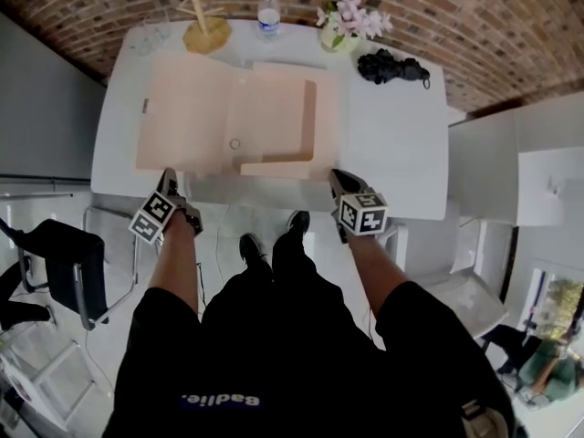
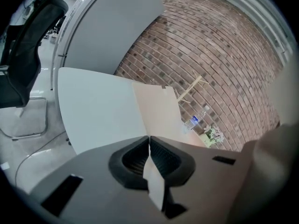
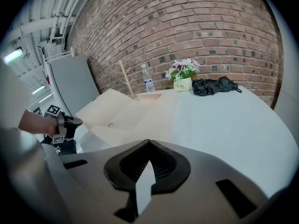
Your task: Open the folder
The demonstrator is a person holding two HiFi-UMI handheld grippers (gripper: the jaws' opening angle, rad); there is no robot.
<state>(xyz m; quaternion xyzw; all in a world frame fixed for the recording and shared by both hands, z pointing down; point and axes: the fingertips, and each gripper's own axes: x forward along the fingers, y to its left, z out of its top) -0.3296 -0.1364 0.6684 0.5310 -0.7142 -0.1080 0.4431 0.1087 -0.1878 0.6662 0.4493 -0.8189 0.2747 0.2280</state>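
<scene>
my left gripper (image 2: 149, 138) has its jaws pressed together on nothing. my right gripper (image 3: 149, 141) is the same, closed and empty. both hang at the near edge of the white table (image 1: 392, 144), where the peach folder (image 1: 237, 121) lies spread open just beyond my tips.

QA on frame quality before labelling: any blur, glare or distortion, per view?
Head view: strong fisheye, table edges bow, folder slightly washed out. Left gripper view: brick wall curves heavily, corners dark. Right gripper view: bottle and flowers sharp, corners dark, lamp flares at upper left.
</scene>
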